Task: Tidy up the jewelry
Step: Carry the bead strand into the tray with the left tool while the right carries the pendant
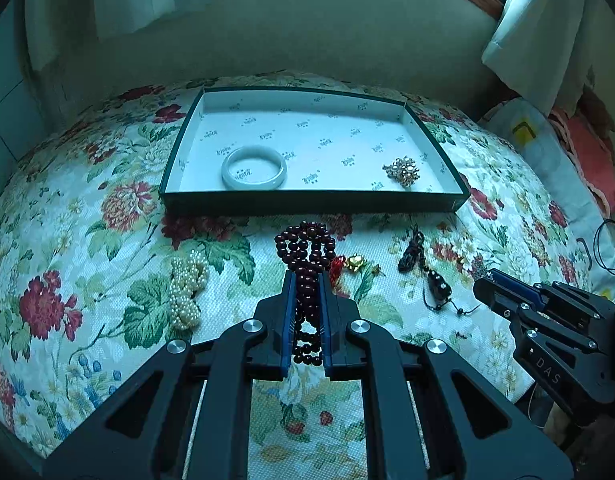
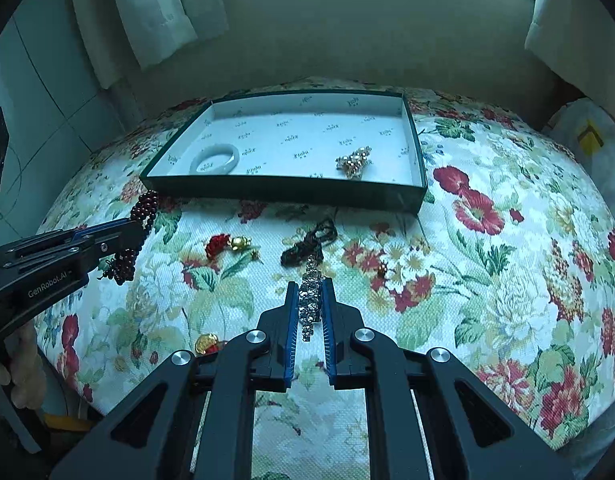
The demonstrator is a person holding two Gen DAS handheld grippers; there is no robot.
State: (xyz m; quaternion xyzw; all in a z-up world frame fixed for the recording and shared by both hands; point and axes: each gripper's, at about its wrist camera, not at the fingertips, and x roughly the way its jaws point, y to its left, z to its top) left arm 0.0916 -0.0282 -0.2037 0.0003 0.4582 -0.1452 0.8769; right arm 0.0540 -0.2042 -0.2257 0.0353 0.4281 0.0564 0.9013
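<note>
Now, left gripper: my left gripper point(image 1: 306, 280) was clamped narrow on the dark red bead bracelet point(image 1: 305, 248), lifted over the floral cloth point(image 1: 87, 240).
Bead bracelet: its loops bunched past my fingertips toward the box, and more beads hung between the blue pads point(image 1: 288, 320) behind them; from the right wrist view the same bracelet point(image 2: 141, 216) drooped on both sides of that gripper point(image 2: 135, 226).
Right gripper: my right gripper point(image 2: 310, 284) was pinched narrow on a silvery crystal chain point(image 2: 310, 300), which ran along the gap between the fingers and poked out past their tips.
Box: the dark green box point(image 1: 307, 200) with the white printed lining sat on the cloth ahead of both tools.
In the box: a pale jade bangle point(image 1: 253, 168) lay flat toward its left side, and a gold and pearl cluster point(image 1: 402, 170) lay toward its right, well apart from the bangle.
Loose on the cloth: a heap of white pearls point(image 1: 185, 292) lay left of my left gripper; a red tassel with a gold charm point(image 1: 347, 264) lay just to its right; a dark cord necklace with a black pendant point(image 1: 427, 272) lay farther right.
Near right gripper: a small gold and red piece point(image 2: 207, 344) lay on the cloth by my left finger; I could not tell what it was.
</note>
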